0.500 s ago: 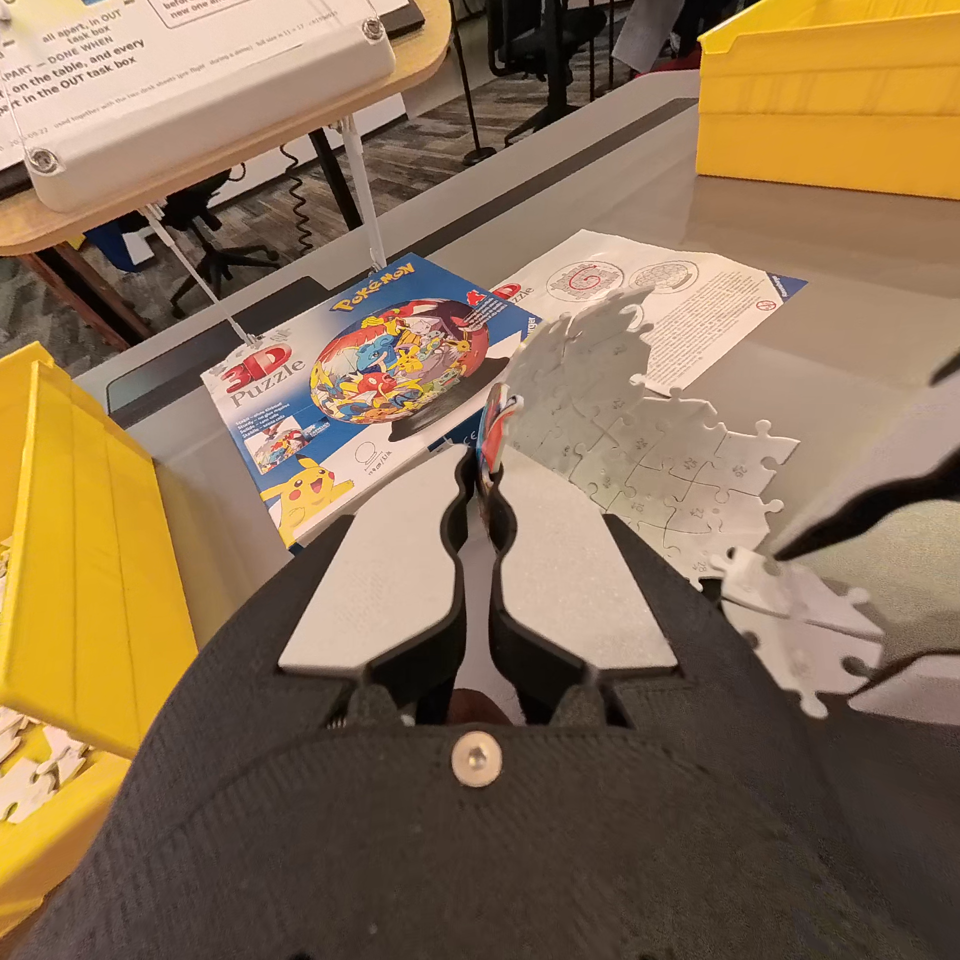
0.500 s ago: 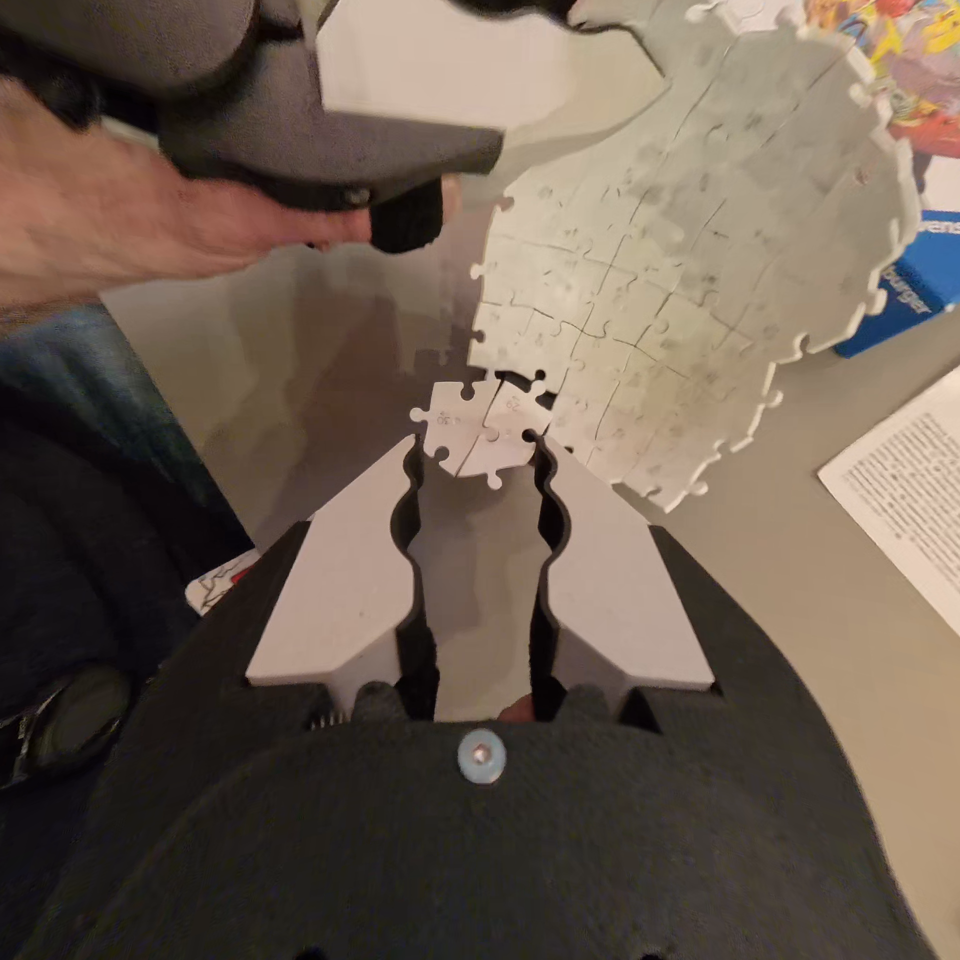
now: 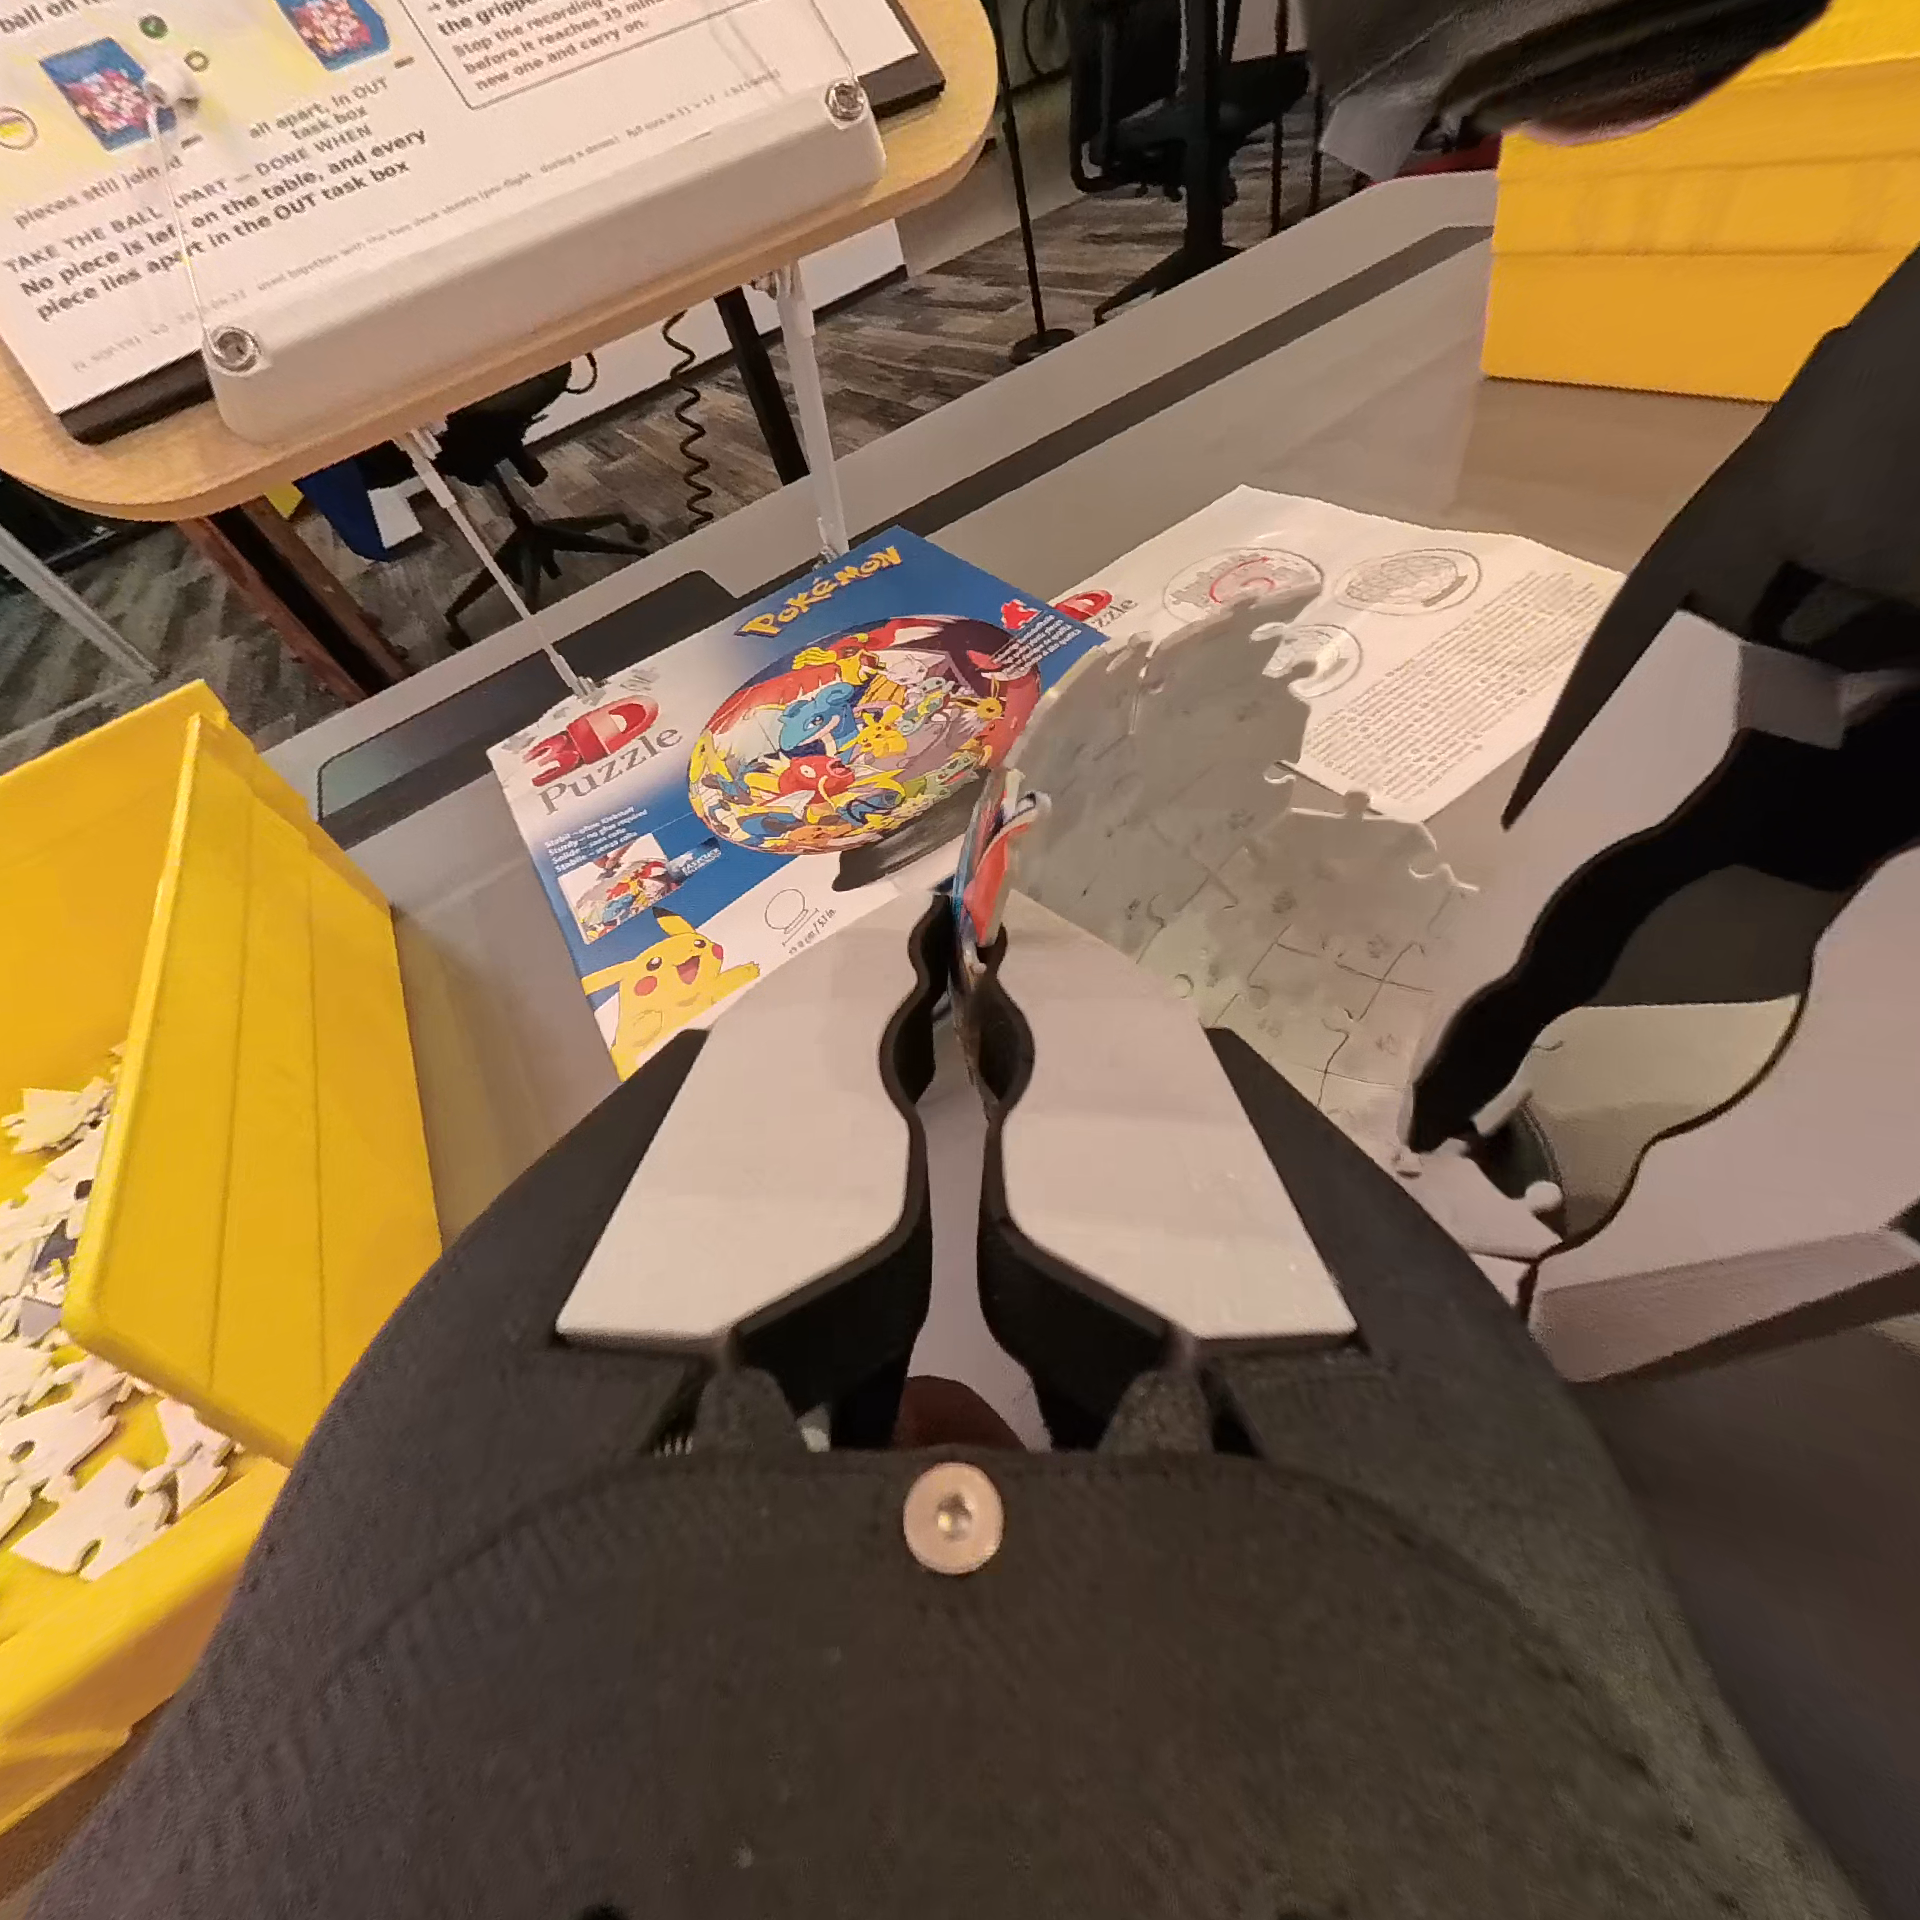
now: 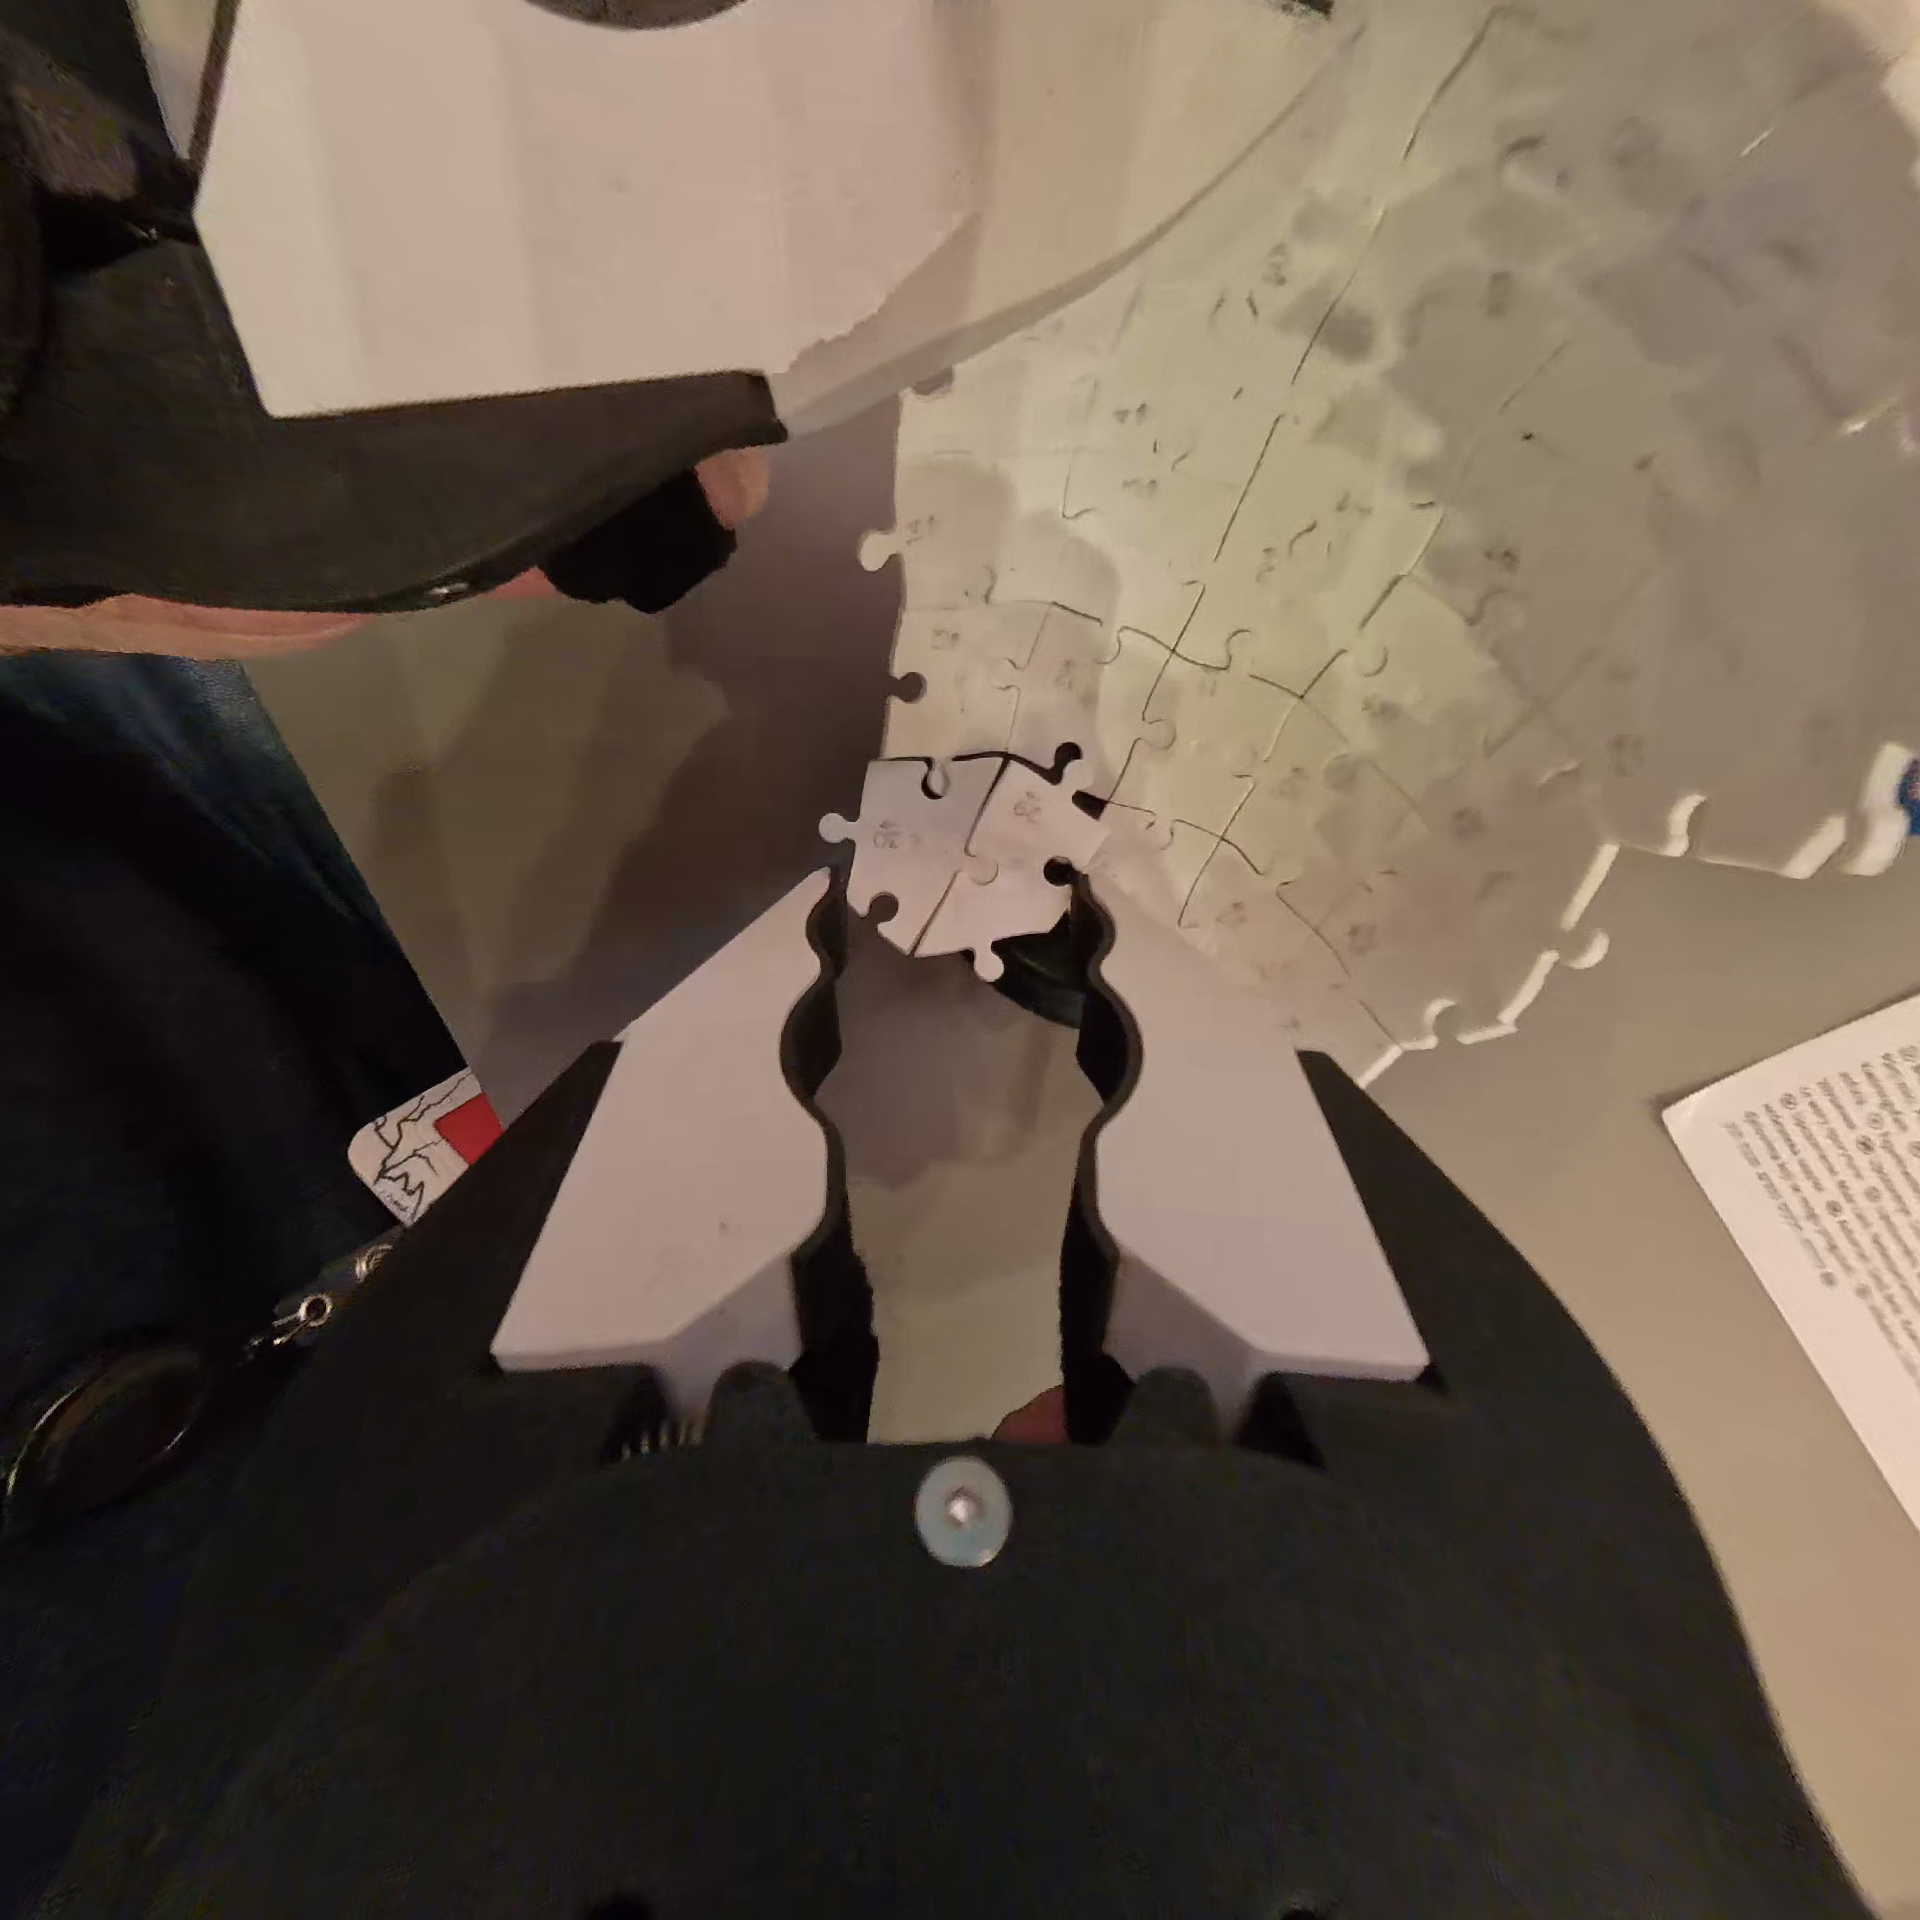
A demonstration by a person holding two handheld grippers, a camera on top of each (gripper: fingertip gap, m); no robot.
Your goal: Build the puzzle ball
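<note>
Grey desk [image 3: 1195, 436] in an office setting, with patterned carpet and chair bases beyond its far edge. At left, a yellow bin [image 3: 260, 1039] holding loose white puzzle pieces [image 3: 62, 1382]; at far right, a second yellow bin [image 3: 1662, 260]. Above left, a tilted instruction board [image 3: 436, 177] on a wooden stand. Flat on the desk: blue puzzle box [image 3: 790, 790] with a printed ball picture, and beside it to the right a white instruction sheet [image 3: 1455, 665].

Left hand-held gripper [image 3: 982, 961]: fingers nearly together, clamped on the rim of the partly built puzzle ball shell [image 3: 1174, 790], seen edge-on with its coloured face toward the box and its pale inner face toward the right. Shell lifted off the desk, curved like a bowl section, with knobbed edges exposed.

Right hand-held gripper [image 4: 951, 914]: fingers partly apart, clamped on a small joined cluster of pieces [image 4: 961, 857], numbered backs up. Cluster pressed against the lower edge of the shell [image 4: 1351, 623], dark seam visible along the joint, not fully seated. In the left wrist view, right hand-held gripper [image 3: 1475, 1138] at the shell's near right edge.

Person's hand [image 4: 156, 623] behind the left gripper body at upper left of the right wrist view; dark clothing below it.
</note>
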